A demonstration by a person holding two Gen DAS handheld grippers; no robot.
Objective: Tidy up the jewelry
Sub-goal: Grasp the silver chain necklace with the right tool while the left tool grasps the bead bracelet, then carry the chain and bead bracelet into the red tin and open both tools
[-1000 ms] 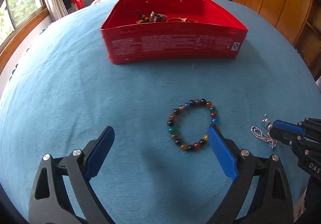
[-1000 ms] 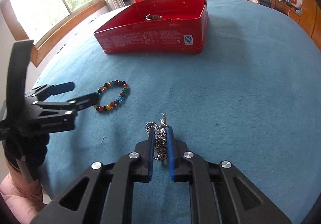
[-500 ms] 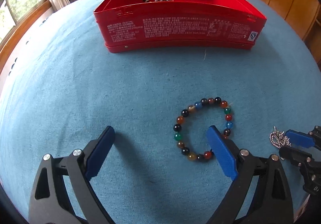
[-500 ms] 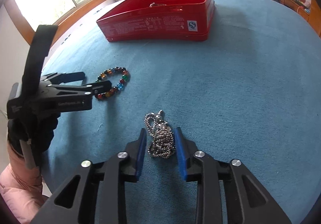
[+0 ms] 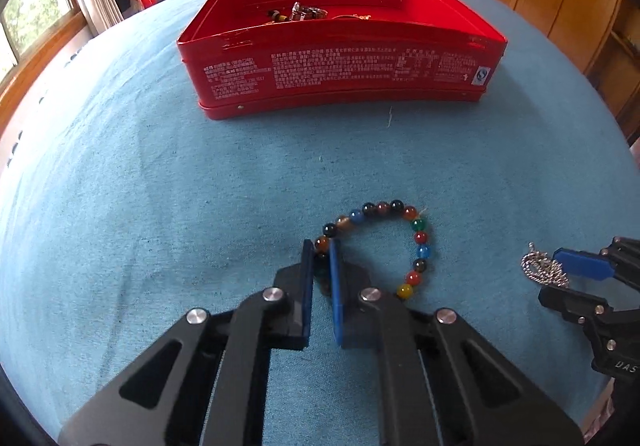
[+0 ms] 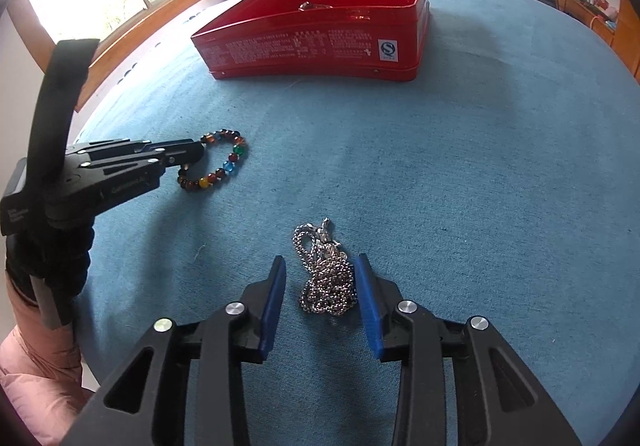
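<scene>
- Left gripper (image 5: 321, 266): jaws narrow, pinched on the near-left arc of the bead bracelet (image 5: 416, 246). About 2 beads sit between the blue pads; the rest of the loop lies flat on the blue cloth (image 5: 160, 206), ahead and right of the tips.
- Right gripper (image 6: 320, 278): jaws part-open, straddling the silver chain (image 6: 326, 278). The pile sits between the pads; the right pad looks at or very near the chain's edge, the left pad is apart from it. Nothing gripped.
- Red tin (image 5: 340, 58): straight ahead of both tongs, well apart, open top, with a few pieces already inside toward the back.
- Step in hand, my read: lift the bracelet, carry it to the tin.
- Lift straight up first. The grip is on round beads only, so a sideways drag could roll them out of the pads.
- Keep the squeeze steady. The loop will hang below the tips, so clear the tin's front wall with margin before moving over it.
- Release low inside the tin, not from height; beads would likely bounce on metal.
- Chain: centre the pile between the pads before closing, tips down to the cloth. Loose ball chain slumps, so a shallow pinch likely catches only a few strands. The clasp end lies ahead of the tips and may trail.
- Risk: pads snagging cloth on either pick.
</scene>
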